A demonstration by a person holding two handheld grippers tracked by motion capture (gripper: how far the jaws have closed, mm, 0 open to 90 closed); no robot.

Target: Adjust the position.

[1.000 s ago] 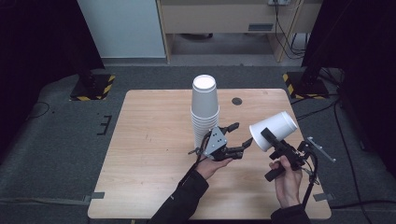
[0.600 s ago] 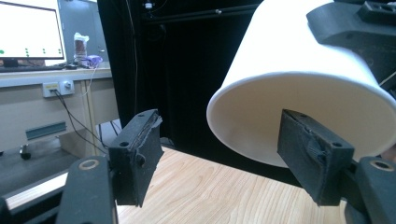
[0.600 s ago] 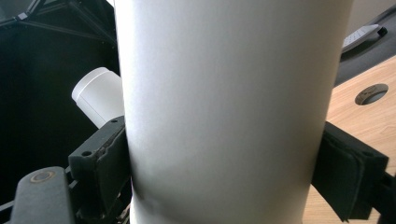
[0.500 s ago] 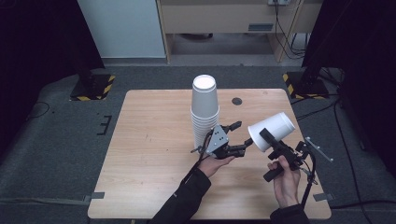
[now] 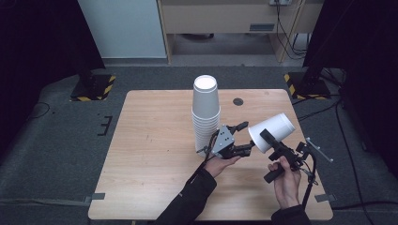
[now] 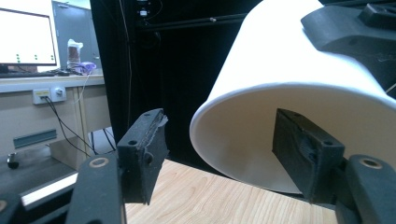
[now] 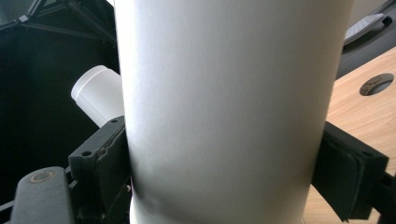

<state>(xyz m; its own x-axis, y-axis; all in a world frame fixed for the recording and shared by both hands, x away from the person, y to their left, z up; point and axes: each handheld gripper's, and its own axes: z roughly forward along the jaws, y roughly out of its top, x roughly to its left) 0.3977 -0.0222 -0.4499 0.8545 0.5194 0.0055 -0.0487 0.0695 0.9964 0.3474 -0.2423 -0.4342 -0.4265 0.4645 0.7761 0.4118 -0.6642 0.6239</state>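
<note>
White paper cup [image 5: 272,132] lifted above the table [image 5: 155,154], tilted, rim toward the left. Clamped around its body by the right tongs [image 7: 224,168]. Left tongs [image 5: 244,138] part open at the rim, just closing, one pad inside the mouth, not pressing. Stack of cups [image 5: 205,112] upright just beside.

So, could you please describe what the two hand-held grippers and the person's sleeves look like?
Both grippers are black, each with two blocky black jaws faced with worn dark pads. The left gripper carries a grey three-cornered plate on top; the right gripper has a black handle and a thin black cable trailing toward the table edge. Round screw heads show on the jaw arms. The person wears dark sleeves.
</note>
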